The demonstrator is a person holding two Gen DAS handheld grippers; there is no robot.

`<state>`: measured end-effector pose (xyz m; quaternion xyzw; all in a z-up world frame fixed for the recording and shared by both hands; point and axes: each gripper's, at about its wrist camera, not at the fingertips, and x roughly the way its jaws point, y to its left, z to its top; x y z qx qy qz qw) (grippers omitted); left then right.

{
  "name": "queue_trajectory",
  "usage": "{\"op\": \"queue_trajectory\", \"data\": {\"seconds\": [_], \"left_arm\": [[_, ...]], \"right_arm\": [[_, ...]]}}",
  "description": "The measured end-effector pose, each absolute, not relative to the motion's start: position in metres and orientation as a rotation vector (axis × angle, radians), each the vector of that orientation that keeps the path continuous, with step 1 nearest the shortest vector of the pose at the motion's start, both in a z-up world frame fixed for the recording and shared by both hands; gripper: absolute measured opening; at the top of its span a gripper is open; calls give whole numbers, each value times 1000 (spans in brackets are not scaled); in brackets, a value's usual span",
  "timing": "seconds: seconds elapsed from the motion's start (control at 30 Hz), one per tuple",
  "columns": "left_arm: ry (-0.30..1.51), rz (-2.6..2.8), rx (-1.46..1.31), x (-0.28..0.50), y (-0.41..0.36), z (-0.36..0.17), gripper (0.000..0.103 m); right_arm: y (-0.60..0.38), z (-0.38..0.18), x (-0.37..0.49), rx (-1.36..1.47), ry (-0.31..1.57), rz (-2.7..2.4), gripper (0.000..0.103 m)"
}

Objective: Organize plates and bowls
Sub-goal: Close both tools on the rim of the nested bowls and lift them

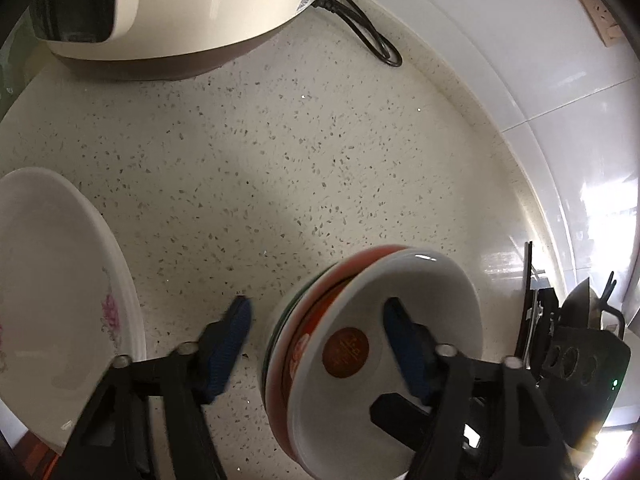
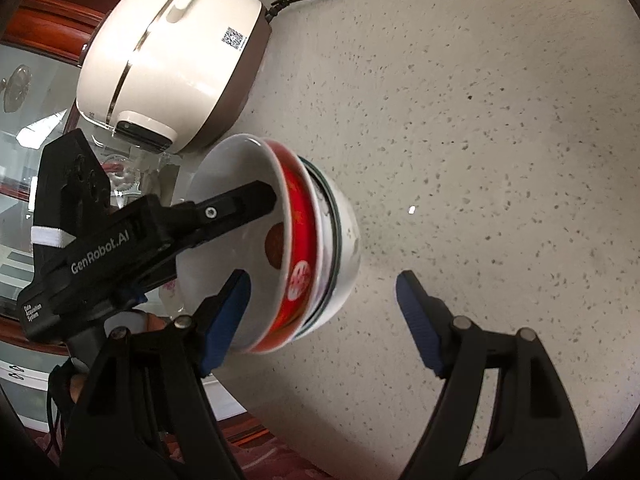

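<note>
The stack of bowls [image 2: 276,248] hangs tilted over the speckled table [image 1: 280,152]. The left claw [image 1: 316,340] straddles its near wall with one finger inside, pads apparently off it. The right claw [image 2: 324,308] gapes wide, empty. Best to settle the stack flat before withdrawing, clear of the flowered plate [image 1: 60,280].

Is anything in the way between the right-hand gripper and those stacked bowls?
Nothing visible. The right gripper, open, already straddles the rim of the tilted stack of bowls; the left gripper reaches into it too.
</note>
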<state>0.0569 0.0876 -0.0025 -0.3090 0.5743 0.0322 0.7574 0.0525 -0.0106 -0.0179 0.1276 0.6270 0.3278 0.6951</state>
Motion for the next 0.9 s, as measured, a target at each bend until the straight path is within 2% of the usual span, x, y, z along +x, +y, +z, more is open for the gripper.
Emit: {"op": "queue_trajectory", "data": {"seconds": [0.33,0.53,0.7,0.83,0.9], "left_arm": [[1244,41,-619,64,79,-10,59],[1236,12,-678,59,86,-17,60],[1234,-2,-691,59,87,-19,60],[1228,-3,-675,60,86,-18,59],[1219,-13,-670,61,85,-17,55]], "right_arm": [[8,-31,56,312,1417,752,78],[17,-31,56,308,1410,763,78],[19,-34,55,347,1420,795,74],[13,-34,56,368,1414,801,73],[6,-34,56,380,1413,801,71]]}}
